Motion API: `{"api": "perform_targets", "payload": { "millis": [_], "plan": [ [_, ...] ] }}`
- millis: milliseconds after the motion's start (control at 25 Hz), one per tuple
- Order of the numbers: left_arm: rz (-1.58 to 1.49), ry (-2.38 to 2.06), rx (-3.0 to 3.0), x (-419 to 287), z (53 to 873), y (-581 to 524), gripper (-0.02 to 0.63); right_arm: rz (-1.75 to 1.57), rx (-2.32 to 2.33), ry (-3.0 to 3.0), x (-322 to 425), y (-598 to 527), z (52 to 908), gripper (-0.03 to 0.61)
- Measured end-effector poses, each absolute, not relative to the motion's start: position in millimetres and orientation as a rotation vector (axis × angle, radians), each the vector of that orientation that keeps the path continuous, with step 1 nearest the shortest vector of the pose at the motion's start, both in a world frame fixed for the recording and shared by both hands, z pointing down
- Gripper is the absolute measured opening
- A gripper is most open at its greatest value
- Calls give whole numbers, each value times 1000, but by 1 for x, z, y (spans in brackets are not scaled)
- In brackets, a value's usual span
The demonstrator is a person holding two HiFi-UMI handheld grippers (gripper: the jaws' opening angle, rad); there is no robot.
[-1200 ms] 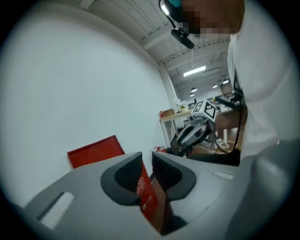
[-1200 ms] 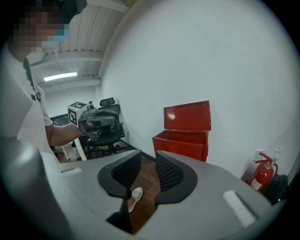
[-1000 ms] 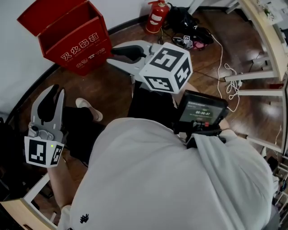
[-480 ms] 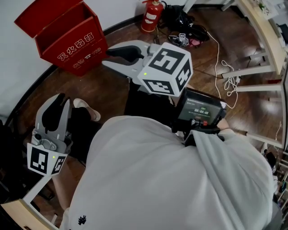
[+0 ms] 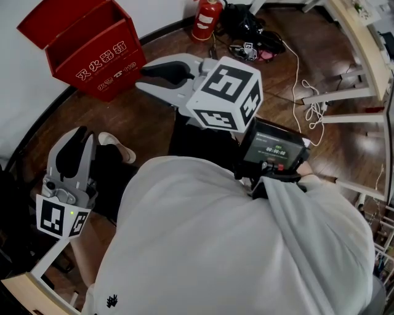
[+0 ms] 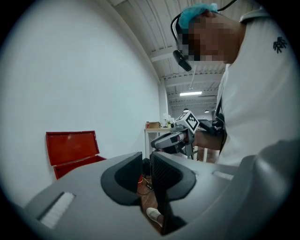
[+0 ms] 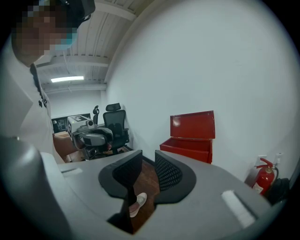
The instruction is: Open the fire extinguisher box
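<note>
The red fire extinguisher box (image 5: 86, 52) stands on the wood floor against the white wall with its lid up. It also shows in the left gripper view (image 6: 72, 150) and in the right gripper view (image 7: 192, 133). My right gripper (image 5: 144, 71) hangs in the air short of the box and touches nothing. Its jaws (image 7: 148, 157) are drawn together with only a narrow slit and nothing between them. My left gripper (image 5: 77, 132) is held low at my left side, far from the box. Its jaws (image 6: 146, 157) are likewise together and empty.
A red fire extinguisher (image 5: 206, 17) stands by the wall right of the box, also seen in the right gripper view (image 7: 263, 176). Cables (image 5: 305, 92) trail across the floor near white table legs (image 5: 345, 98). An office chair (image 7: 115, 124) stands behind. My shoe (image 5: 117, 147) is below.
The box and the extinguisher have drifted slightly up and left in the head view. The left gripper sits a little lower. Both grippers keep their jaws as before.
</note>
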State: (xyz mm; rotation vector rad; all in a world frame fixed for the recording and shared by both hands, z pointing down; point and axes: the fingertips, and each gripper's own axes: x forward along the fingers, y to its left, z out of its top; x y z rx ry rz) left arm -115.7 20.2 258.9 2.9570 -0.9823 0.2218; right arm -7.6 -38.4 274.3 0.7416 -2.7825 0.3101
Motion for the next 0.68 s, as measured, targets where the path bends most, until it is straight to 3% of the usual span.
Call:
{"api": "perform_targets", "payload": {
  "millis": [680],
  "plan": [
    [240, -973, 2943, -115, 267, 15, 66, 321, 772, -2771, -2, -43, 279, 83]
  ]
}}
